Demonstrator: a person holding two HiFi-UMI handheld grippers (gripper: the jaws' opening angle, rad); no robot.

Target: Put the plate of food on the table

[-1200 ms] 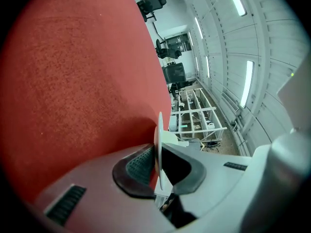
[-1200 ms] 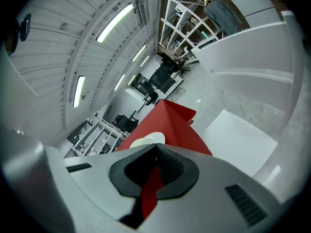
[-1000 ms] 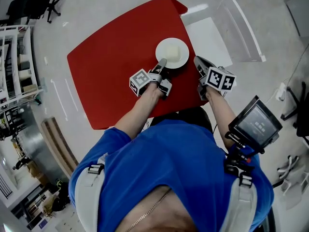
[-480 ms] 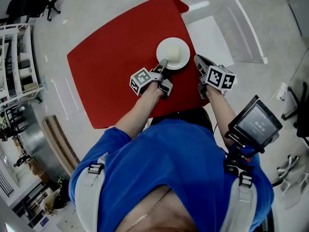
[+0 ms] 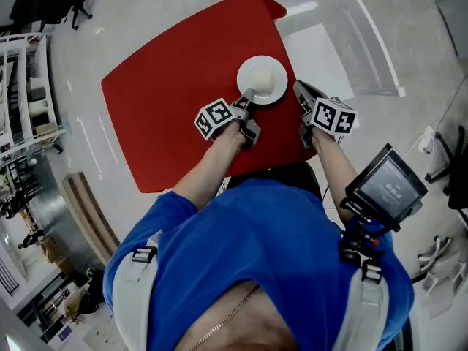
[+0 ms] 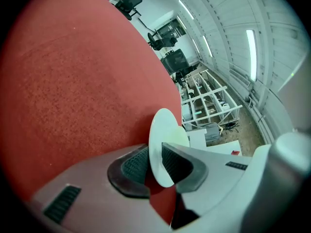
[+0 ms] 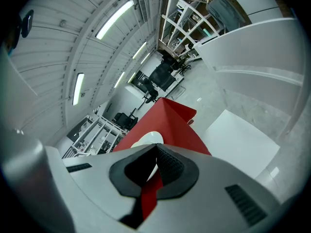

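The plate of food (image 5: 247, 71) sits flat on the red table (image 5: 168, 101), near the edge closest to you, with a pale portion of food (image 5: 265, 82) at its middle. What the food is cannot be made out. By the look of it, the placing itself is done and you are at the release.

Your left gripper (image 5: 246, 96) reaches in from the near side, and its jaws have just been opening. In the left gripper view the plate's (image 6: 163, 127) near rim stands between the two ribbed pads (image 6: 132, 165). A sliver of the red tabletop (image 6: 73, 81) shows between the rim and the pad beside it, so the jaws stand a little apart and no longer pinch the plate.

Your right gripper (image 5: 299, 91) hangs just off the table's edge to the plate's right, apart from it. In its own view the jaw tips of that gripper (image 7: 156, 149) meet with nothing between them.

The next move probably calls for spreading the left jaws a touch wider, so both pads stand clear of the rim. Then draw that gripper straight back toward yourself, level with the tabletop. The gap looks narrow, so a sideways twist or a lift on the way out could catch the rim and drag or tip the plate toward the table edge.
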